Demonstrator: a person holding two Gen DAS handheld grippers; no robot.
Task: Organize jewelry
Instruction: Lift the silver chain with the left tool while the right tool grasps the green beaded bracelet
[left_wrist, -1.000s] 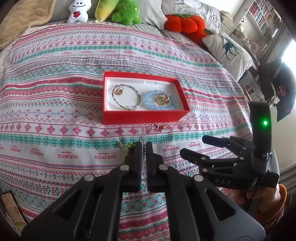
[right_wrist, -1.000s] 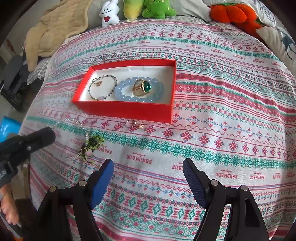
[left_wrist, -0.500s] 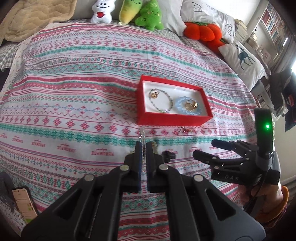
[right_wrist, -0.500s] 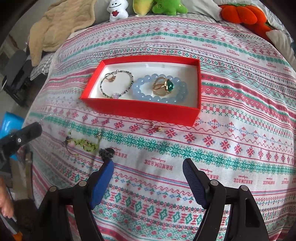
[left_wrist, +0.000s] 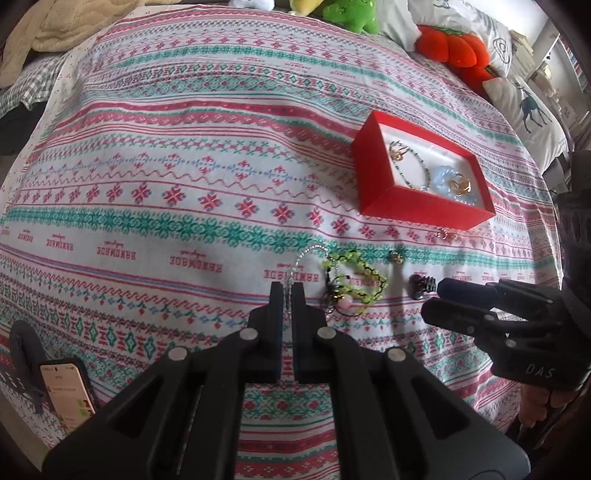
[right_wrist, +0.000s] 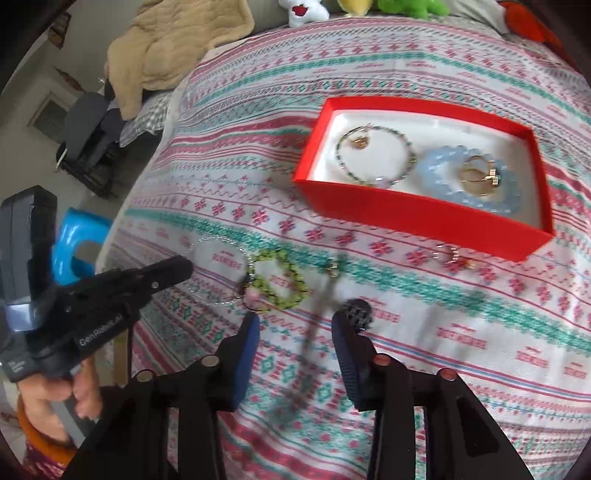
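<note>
A red jewelry box (left_wrist: 373, 186) (right_wrist: 417, 216) sits on the patterned bedspread, holding a beaded bracelet (right_wrist: 375, 155), a pale blue bead bracelet (right_wrist: 436, 173) and gold rings (right_wrist: 478, 173). My left gripper (left_wrist: 287, 291) is shut on a thin silver chain (left_wrist: 306, 254) (right_wrist: 218, 273) lying on the cloth. A green beaded bracelet (left_wrist: 354, 280) (right_wrist: 280, 280) lies right of the chain. My right gripper (right_wrist: 295, 328) (left_wrist: 430, 299) is open just above the cloth, beside a small black bead item (right_wrist: 356, 312) (left_wrist: 419, 286).
A small gold ring (right_wrist: 332, 267) and a pink-stoned ring (right_wrist: 448, 254) lie loose in front of the box. A phone (left_wrist: 68, 391) lies at the near left bed edge. Plush toys (left_wrist: 354, 14) and pillows (left_wrist: 528, 107) line the far side.
Both grippers have moved left and lower toward the loose jewelry. The left gripper stays shut on the silver chain. The right gripper has come close to the black bead item.
</note>
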